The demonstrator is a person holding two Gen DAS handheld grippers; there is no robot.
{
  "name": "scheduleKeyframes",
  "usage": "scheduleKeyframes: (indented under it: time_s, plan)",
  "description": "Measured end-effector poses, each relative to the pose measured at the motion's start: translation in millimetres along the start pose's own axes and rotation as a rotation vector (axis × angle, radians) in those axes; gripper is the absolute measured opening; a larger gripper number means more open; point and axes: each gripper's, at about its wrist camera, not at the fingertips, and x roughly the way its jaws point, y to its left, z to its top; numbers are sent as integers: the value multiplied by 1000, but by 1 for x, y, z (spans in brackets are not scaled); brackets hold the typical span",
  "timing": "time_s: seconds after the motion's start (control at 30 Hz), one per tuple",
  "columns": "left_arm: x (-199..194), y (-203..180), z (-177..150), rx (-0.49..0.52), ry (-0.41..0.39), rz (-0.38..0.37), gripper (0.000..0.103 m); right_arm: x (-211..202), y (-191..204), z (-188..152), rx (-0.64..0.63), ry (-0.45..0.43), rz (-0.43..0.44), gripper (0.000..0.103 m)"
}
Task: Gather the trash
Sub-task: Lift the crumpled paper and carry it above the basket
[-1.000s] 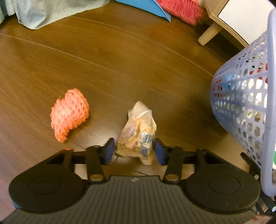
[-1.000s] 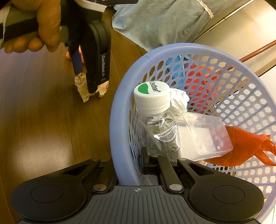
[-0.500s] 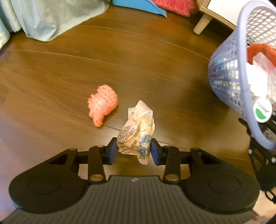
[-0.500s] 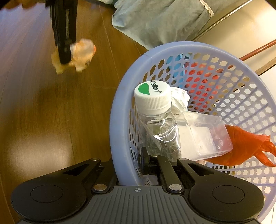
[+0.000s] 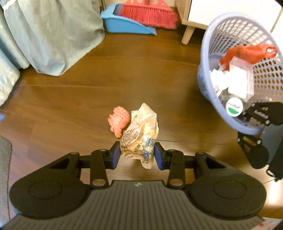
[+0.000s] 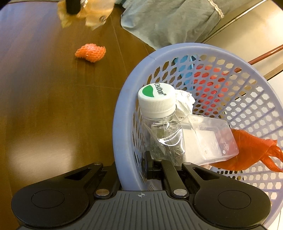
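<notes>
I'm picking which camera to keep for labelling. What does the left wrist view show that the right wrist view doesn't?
Left wrist only: the left hand-held gripper clamping the crumpled wrapper, plus a red broom.

Right wrist only: the right hand-held gripper pinching the basket rim.

Both: orange foam net on the floor, capped bottle in the basket.

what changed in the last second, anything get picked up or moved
The left hand-held gripper closed on the crumpled wrapper and lifted it off the floor, toward the basket. The orange foam net stayed on the floor. The right hand-held gripper kept its grip on the basket rim, with the bottle, clear box and red bag unmoved inside.
</notes>
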Motion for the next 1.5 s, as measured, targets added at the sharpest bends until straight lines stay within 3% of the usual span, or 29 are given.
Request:
scheduleKeyframes:
  time_s: [0.27, 0.73, 1.5]
  plan:
    - [-37, -12, 18, 19, -48, -10, 34, -13, 10, -2, -9, 1, 14, 1]
    - [-52, -77, 47, 191, -97, -38, 34, -16, 11, -1, -10, 8, 21, 1]
    - [-49, -101, 64, 213, -105, -77, 34, -17, 4, 7, 3, 12, 31, 1]
